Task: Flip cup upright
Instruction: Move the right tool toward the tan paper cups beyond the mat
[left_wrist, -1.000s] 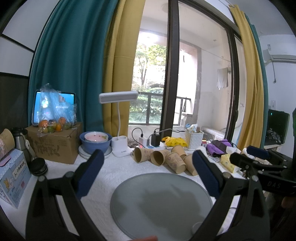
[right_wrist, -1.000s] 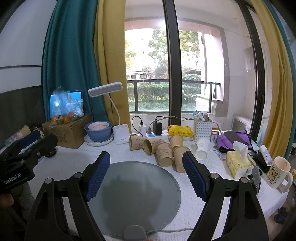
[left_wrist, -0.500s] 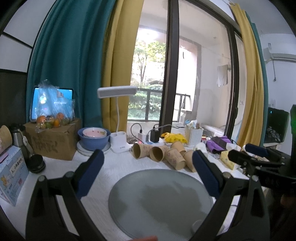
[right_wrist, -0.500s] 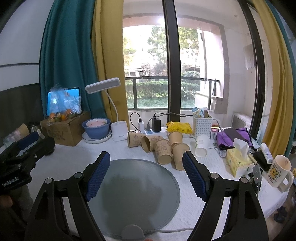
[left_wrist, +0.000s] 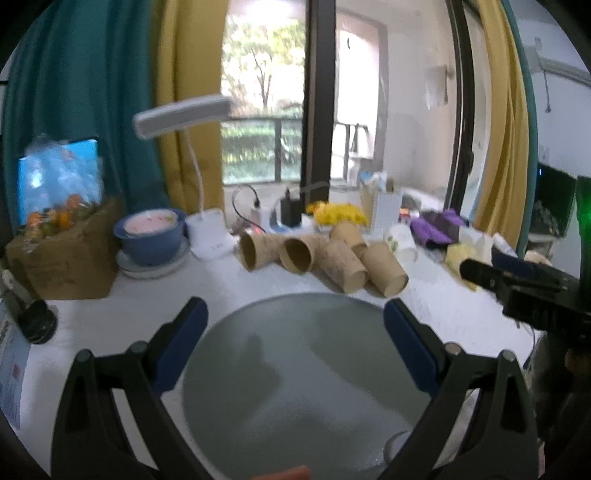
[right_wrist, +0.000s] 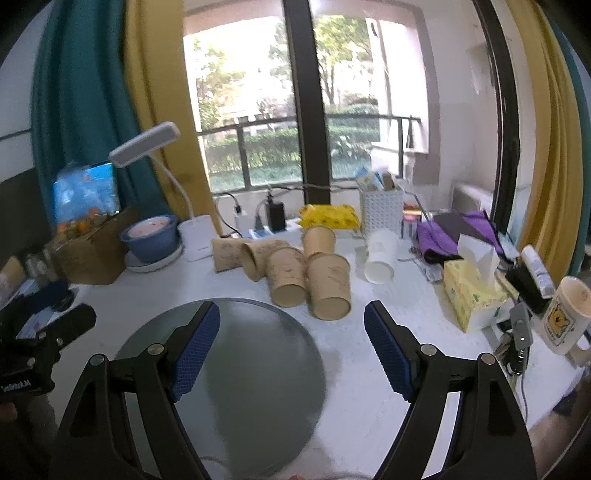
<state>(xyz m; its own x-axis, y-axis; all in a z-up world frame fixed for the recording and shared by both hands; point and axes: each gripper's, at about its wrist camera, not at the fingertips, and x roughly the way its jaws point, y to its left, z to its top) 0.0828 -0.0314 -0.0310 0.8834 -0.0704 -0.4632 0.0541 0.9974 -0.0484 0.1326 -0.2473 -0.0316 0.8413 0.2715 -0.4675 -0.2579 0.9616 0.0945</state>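
Several brown paper cups (right_wrist: 328, 286) lie on their sides in a cluster on the white table, just beyond a round grey mat (right_wrist: 236, 373); they also show in the left wrist view (left_wrist: 343, 266). A white paper cup (right_wrist: 380, 256) lies tipped to their right. My left gripper (left_wrist: 295, 343) is open and empty above the mat (left_wrist: 306, 376). My right gripper (right_wrist: 291, 345) is open and empty, short of the cups, over the mat's right edge.
At the back stand a blue bowl (right_wrist: 149, 238), a white desk lamp (right_wrist: 199, 236), a power strip (right_wrist: 266, 225) and a white pen basket (right_wrist: 380, 210). A tissue box (right_wrist: 472, 295) and a bear mug (right_wrist: 565, 317) sit right. A cardboard box (left_wrist: 62, 258) sits left.
Both grippers have moved forward toward the cups, so the cups look larger and nearer. The right gripper has also shifted right. Both stay open.
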